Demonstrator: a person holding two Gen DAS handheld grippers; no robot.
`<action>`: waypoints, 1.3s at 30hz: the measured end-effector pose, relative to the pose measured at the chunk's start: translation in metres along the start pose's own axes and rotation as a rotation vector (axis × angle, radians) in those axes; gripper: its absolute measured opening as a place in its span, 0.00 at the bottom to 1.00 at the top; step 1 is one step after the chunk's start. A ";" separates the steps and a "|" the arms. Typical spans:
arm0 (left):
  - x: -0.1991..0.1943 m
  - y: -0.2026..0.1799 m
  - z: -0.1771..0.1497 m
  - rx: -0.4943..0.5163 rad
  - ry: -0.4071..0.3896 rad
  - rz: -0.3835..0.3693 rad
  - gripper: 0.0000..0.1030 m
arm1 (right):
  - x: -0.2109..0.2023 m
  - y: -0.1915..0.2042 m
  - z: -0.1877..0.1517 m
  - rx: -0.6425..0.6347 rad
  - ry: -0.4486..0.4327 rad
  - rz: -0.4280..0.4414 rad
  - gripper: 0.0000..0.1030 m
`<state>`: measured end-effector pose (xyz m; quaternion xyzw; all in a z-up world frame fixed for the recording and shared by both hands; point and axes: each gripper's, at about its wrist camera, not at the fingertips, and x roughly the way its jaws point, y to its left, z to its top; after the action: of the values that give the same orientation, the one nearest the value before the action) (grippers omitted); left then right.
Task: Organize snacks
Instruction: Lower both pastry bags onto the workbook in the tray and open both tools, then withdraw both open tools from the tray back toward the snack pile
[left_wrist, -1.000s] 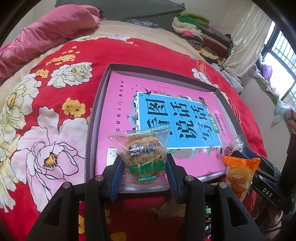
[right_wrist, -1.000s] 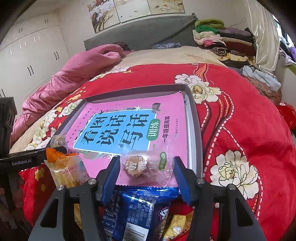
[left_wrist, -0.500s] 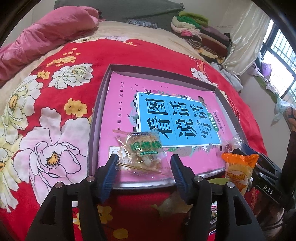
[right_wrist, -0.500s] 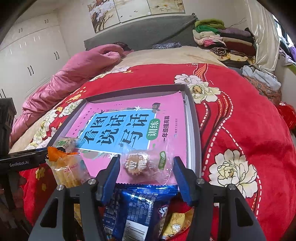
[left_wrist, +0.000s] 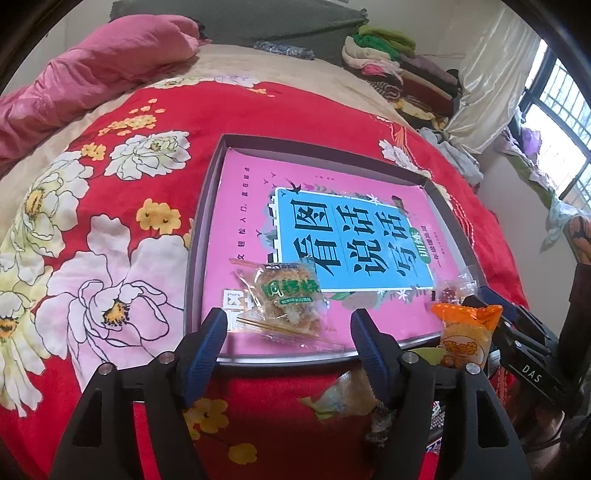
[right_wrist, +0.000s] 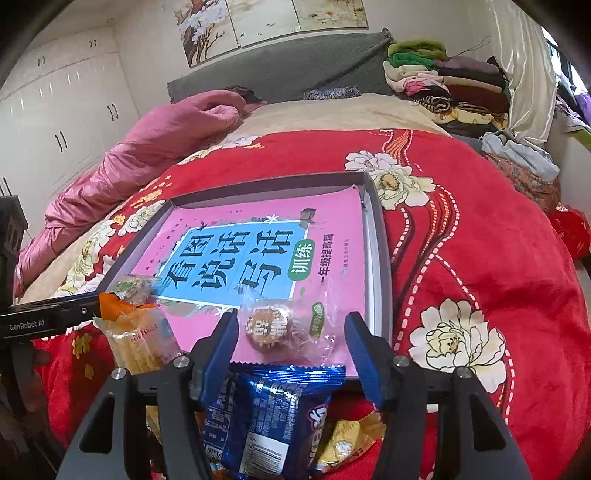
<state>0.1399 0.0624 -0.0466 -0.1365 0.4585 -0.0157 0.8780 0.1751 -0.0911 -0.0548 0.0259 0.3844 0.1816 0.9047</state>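
A grey tray (left_wrist: 195, 236) lies on the red flowered bedspread with a pink and blue book (left_wrist: 245, 218) inside it. A clear-wrapped cake with a green label (left_wrist: 290, 297) rests flat on the book near the front rim. My left gripper (left_wrist: 288, 343) stands just behind it, jaws opening and pads clear of the wrapper. In the right wrist view a round pastry in clear wrap (right_wrist: 271, 328) lies on the book (right_wrist: 332, 221) by the tray's right wall (right_wrist: 380, 258). My right gripper (right_wrist: 292, 352) straddles it, jaws opening slightly without pressing it.
An orange packet (left_wrist: 467, 338) (right_wrist: 135, 339) stands at the tray's near edge between the two grippers. A blue packet (right_wrist: 266, 413) and a gold one (right_wrist: 347, 439) lie under the right gripper. A pink quilt (left_wrist: 96, 70) and folded clothes (right_wrist: 443, 81) are at the bed's far end.
The left gripper opened and let go of the green-label cake, which dropped flat onto the book. The right gripper's jaws widened slightly; the pastry stayed put.
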 end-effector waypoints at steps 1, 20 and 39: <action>-0.002 0.000 0.000 0.000 -0.002 -0.001 0.70 | -0.002 -0.001 0.001 0.003 -0.007 0.002 0.60; -0.030 -0.009 -0.001 0.035 -0.066 -0.016 0.76 | -0.018 -0.007 0.006 0.027 -0.060 0.029 0.66; -0.050 -0.031 -0.012 0.147 -0.099 -0.021 0.78 | -0.030 -0.003 0.004 0.028 -0.080 0.049 0.70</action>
<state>0.1044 0.0376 -0.0049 -0.0772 0.4108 -0.0518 0.9070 0.1595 -0.1042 -0.0318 0.0552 0.3497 0.1970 0.9143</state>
